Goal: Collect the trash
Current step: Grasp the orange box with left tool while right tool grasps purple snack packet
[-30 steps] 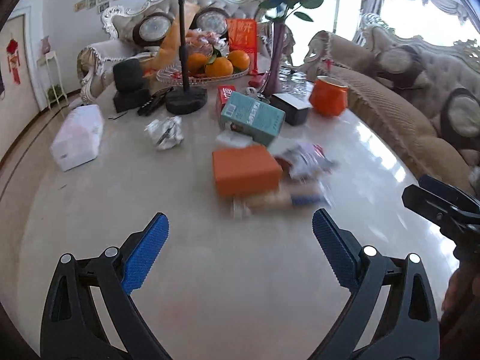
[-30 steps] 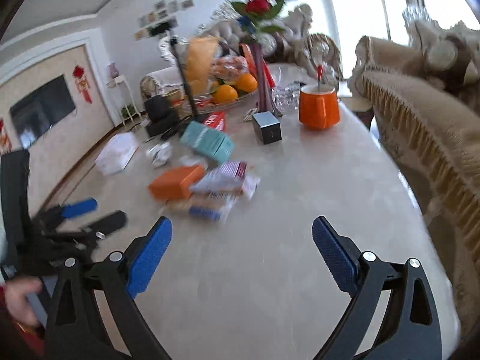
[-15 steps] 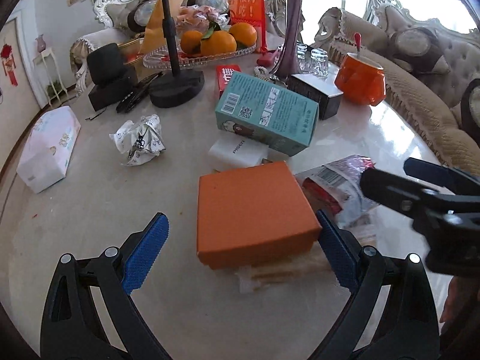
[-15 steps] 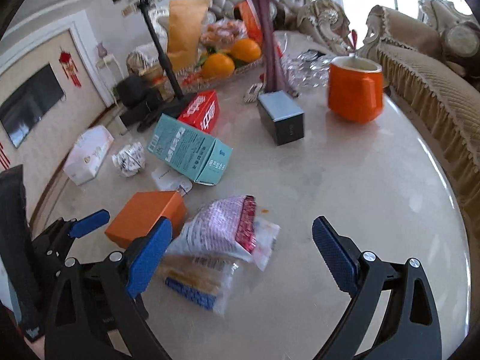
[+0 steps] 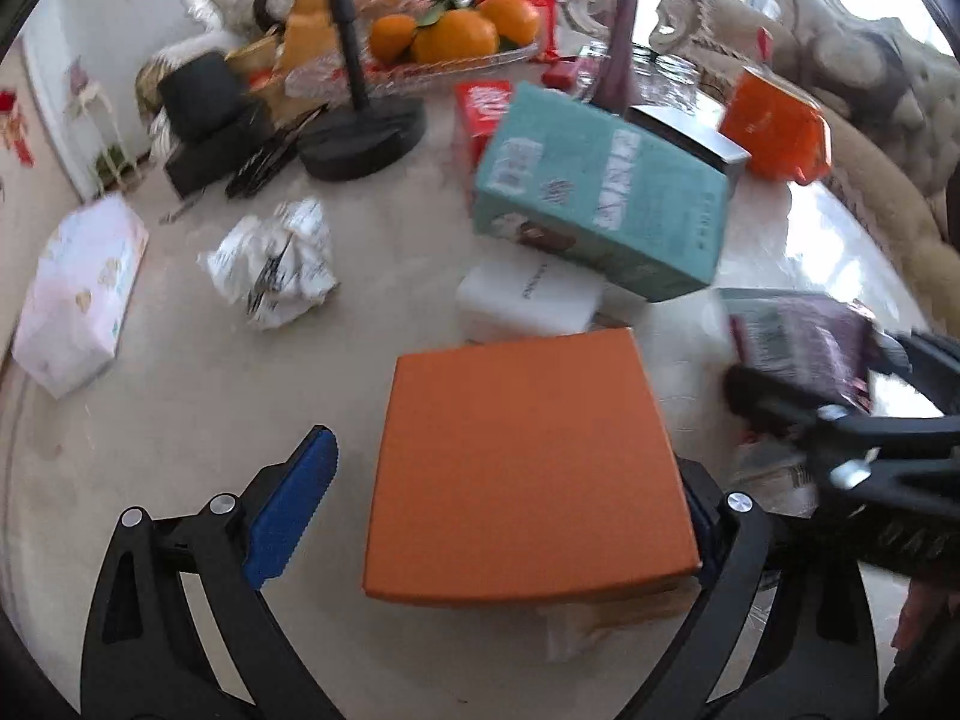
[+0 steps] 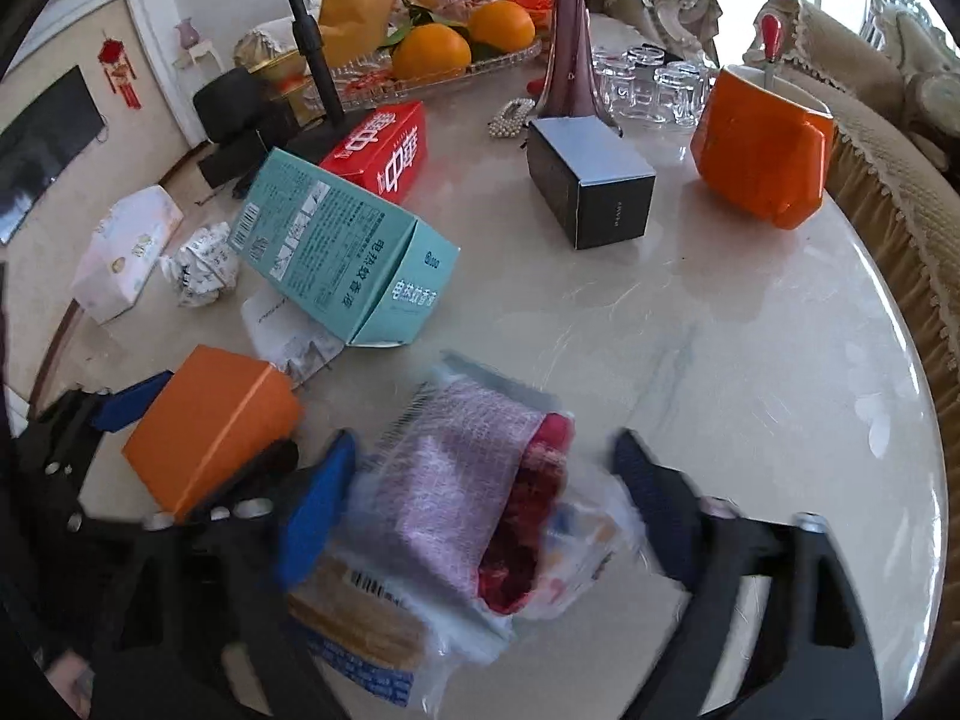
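Trash lies scattered on the marble table (image 5: pixel 180 420); in the left wrist view the orange box (image 5: pixel 528 474) sits directly between the fingers of the left gripper (image 5: pixel 498 510), with its long sides running along the pointing line of the tool; the jaws stand spread, the left blue pad (image 5: pixel 291 510) is clearly apart from the box, and the right pad is hidden behind the box edge, so I cannot tell whether it touches; behind the box lie a white packet (image 5: pixel 528 300), a teal carton (image 5: pixel 600 204) and a crumpled paper ball (image 5: pixel 276 264); the right gripper (image 5: pixel 840 414) enters from the right side around a purple wrapper (image 5: pixel 804 342), which is blurred.

In the right wrist view the purple snack wrapper (image 6: pixel 456 492) lies between the fingers of the right gripper (image 6: pixel 480 516), on top of a cracker packet (image 6: pixel 360 618); its long axis runs roughly along the pointing line, with the red open end to the right; the jaws are closing around it, but the blurred pads do not seem to press it yet; the orange box (image 6: pixel 210 420) is just beside it, at the left.

I judge that each hand is the nearer one to its own piece; the box is wide, so the left jaws have little room to spare.
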{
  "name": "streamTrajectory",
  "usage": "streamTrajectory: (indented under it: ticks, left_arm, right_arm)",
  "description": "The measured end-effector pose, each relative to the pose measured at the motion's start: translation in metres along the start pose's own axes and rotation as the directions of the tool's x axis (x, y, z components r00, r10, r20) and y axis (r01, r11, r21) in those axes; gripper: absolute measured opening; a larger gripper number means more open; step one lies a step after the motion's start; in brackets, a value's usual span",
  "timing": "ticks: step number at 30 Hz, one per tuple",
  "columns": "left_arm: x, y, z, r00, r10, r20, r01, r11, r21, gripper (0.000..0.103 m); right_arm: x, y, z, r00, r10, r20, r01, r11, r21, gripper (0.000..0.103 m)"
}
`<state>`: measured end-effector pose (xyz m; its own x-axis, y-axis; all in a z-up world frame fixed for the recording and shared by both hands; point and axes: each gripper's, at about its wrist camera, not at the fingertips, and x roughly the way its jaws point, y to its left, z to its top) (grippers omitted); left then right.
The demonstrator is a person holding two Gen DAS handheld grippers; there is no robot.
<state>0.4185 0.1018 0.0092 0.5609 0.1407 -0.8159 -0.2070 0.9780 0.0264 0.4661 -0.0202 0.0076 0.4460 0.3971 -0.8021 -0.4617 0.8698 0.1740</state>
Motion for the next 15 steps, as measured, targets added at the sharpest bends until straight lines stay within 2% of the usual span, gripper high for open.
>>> streamTrajectory:
  ticks: [2, 3, 5, 8, 11, 15]
  left_arm:
    - [-0.004, 0.006, -0.002, 1.000, 0.014, 0.016, -0.014, 1.000, -0.006, 0.075]
    - [-0.005, 0.010, -0.002, 1.000, 0.006, 0.015, -0.006, 1.000, -0.011, 0.071]
    - [-0.007, 0.017, -0.001, 0.999, -0.043, 0.010, 0.043, 0.999, -0.024, 0.071]
    - [-0.017, 0.029, -0.003, 0.999, -0.029, 0.023, 0.030, 0.999, -0.041, 0.071]
    - [-0.044, 0.043, -0.007, 0.996, -0.050, 0.077, 0.055, 0.997, -0.062, 0.071]
    - [-0.111, 0.053, -0.030, 0.979, -0.073, 0.193, 0.075, 0.997, -0.001, 0.071]
  right_arm:
    - [-0.004, -0.005, -0.003, 0.999, 0.037, 0.000, -0.037, 0.999, 0.003, 0.053]
    - [-0.005, -0.006, -0.004, 0.999, 0.044, 0.004, -0.044, 0.999, 0.004, 0.052]
    - [-0.011, -0.008, -0.006, 0.998, 0.054, 0.037, -0.054, 0.999, 0.007, 0.051]
    - [-0.028, -0.012, -0.008, 0.993, 0.076, 0.090, -0.078, 0.997, 0.025, 0.051]
    - [-0.052, -0.017, -0.008, 0.987, 0.093, 0.128, -0.098, 0.995, 0.035, 0.051]
    - [-0.103, -0.017, -0.027, 0.970, 0.129, 0.208, -0.134, 0.991, 0.013, 0.051]
